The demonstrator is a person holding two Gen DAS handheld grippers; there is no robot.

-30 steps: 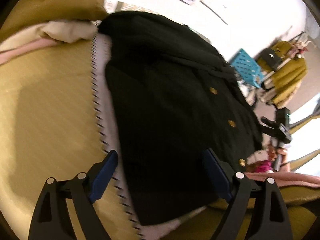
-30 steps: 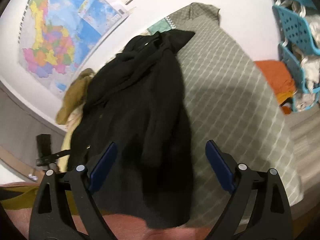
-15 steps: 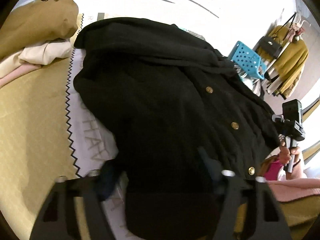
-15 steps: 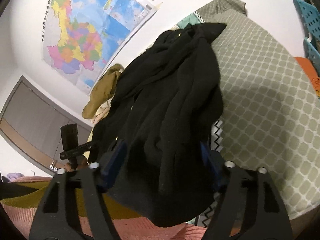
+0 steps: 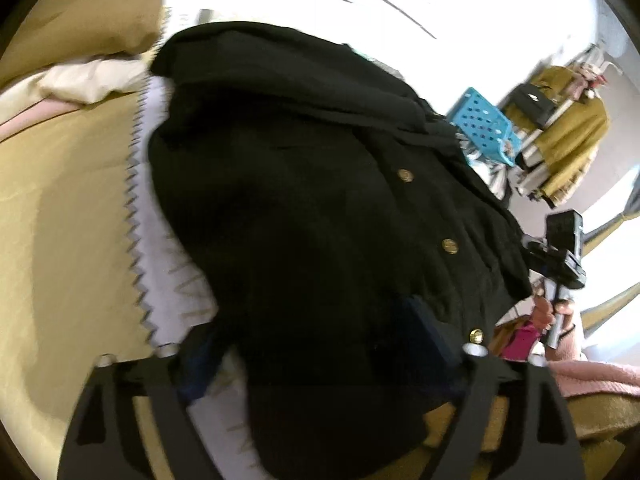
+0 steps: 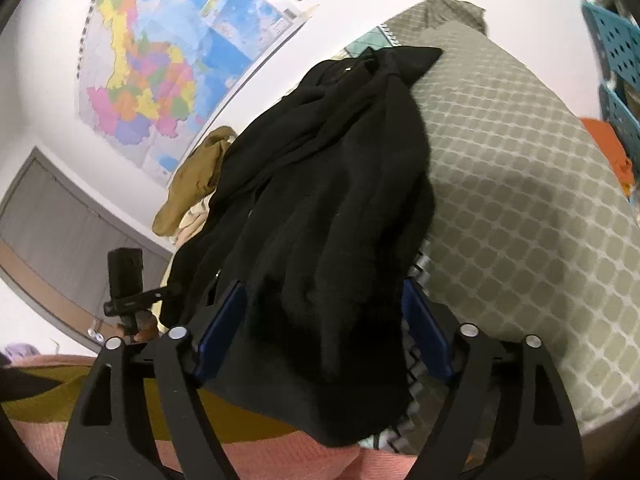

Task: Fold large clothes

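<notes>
Black buttoned coat (image 5: 312, 208) bunched between both spread, just-reopened grippers, left gripper (image 5: 320, 344) and right gripper (image 6: 320, 320), neither pinching; could slide off the bed (image 6: 520, 184) edge.

Left tongs (image 5: 316, 344) motion-blurred

Black buttoned cardigan (image 5: 320, 208) lies on a white zigzag-edged cloth (image 5: 168, 280) spread over the bed (image 6: 520, 200). Crumpled tan garment (image 5: 88, 12) and cream fabric (image 5: 92, 80) piled behind the cardigan, at the wall. Left gripper (image 5: 316, 344) and right gripper (image 6: 320, 320) each sit at the cardigan's near hem, fabric between the jaws. Blue perforated plastic basket (image 5: 484, 128) beyond the bed's far side.
</notes>
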